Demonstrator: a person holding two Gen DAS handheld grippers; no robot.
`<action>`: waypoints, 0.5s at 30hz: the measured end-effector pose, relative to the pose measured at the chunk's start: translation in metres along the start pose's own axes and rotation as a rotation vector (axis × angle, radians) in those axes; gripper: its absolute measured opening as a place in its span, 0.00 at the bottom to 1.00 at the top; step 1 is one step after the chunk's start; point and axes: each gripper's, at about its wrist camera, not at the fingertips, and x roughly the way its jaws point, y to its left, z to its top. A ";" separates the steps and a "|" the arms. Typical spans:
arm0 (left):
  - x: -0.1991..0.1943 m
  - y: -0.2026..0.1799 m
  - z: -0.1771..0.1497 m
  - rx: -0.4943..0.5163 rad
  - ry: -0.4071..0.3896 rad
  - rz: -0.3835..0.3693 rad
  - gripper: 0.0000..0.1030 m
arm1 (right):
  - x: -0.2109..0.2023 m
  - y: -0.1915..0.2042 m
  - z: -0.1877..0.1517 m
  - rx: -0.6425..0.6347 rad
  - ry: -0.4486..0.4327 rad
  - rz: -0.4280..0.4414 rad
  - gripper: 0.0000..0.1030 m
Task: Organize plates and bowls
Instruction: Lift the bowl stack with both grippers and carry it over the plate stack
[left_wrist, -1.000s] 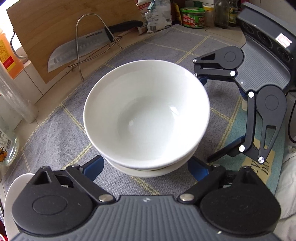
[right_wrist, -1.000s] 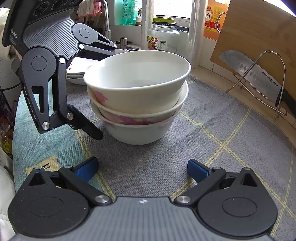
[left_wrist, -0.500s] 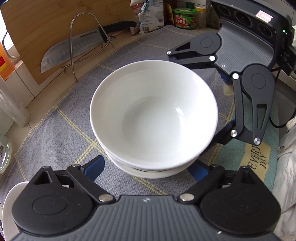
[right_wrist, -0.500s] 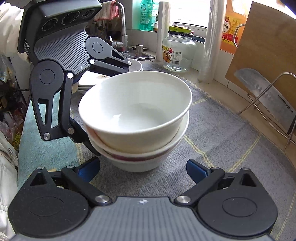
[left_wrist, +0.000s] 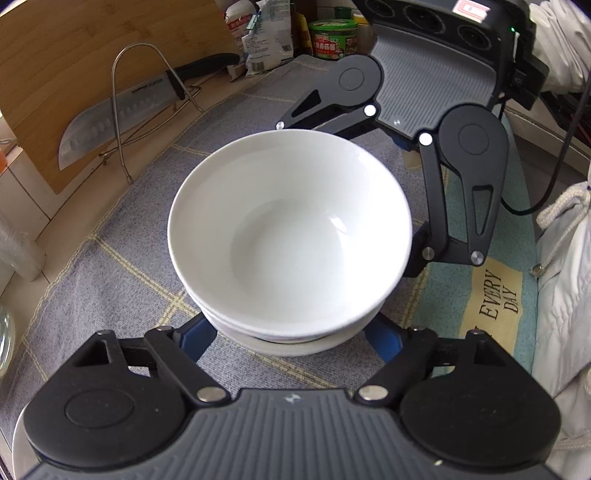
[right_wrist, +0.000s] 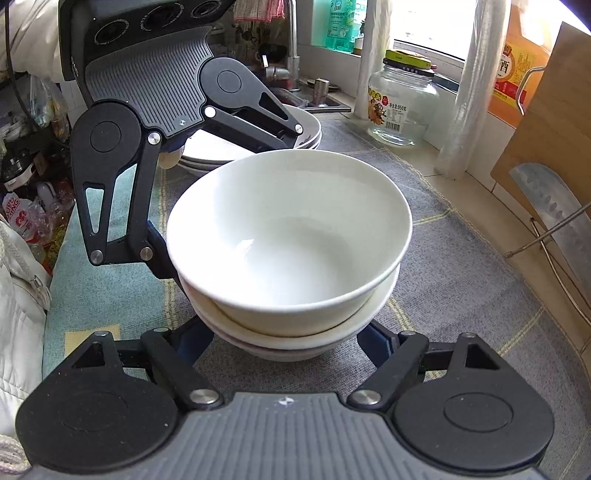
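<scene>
A stack of three white bowls (left_wrist: 291, 236) stands on the grey checked mat (left_wrist: 110, 266); it also shows in the right wrist view (right_wrist: 291, 243). My left gripper (left_wrist: 291, 338) is open, its blue fingertips (left_wrist: 197, 338) straddling the base of the stack from one side. My right gripper (right_wrist: 286, 341) is open and straddles the base from the opposite side, its blue fingertips (right_wrist: 376, 345) partly hidden under the bowls. Each gripper shows in the other's view. A stack of white plates (right_wrist: 221, 151) sits behind the left gripper.
A wooden cutting board (left_wrist: 74, 55) with a knife (left_wrist: 122, 114) on a wire rack (left_wrist: 122, 110) leans at the mat's edge. A glass jar (right_wrist: 402, 107), a white roll (right_wrist: 465, 92) and a yellow bottle (right_wrist: 517, 62) stand by the window. Packets and a green tub (left_wrist: 332, 37) stand behind.
Both grippers have moved in toward the bowl stack from opposite sides, and their fingertips now reach beside its base. The bowls have not shifted on the mat.
</scene>
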 end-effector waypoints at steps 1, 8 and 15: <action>-0.001 0.000 -0.001 0.009 0.000 -0.003 0.83 | 0.000 0.000 0.001 -0.004 0.006 0.002 0.85; -0.002 0.005 -0.001 0.050 -0.003 -0.021 0.81 | 0.004 0.000 0.008 -0.031 0.050 0.005 0.84; 0.000 0.005 0.000 0.050 -0.007 -0.025 0.81 | 0.005 0.001 0.011 -0.027 0.072 -0.007 0.84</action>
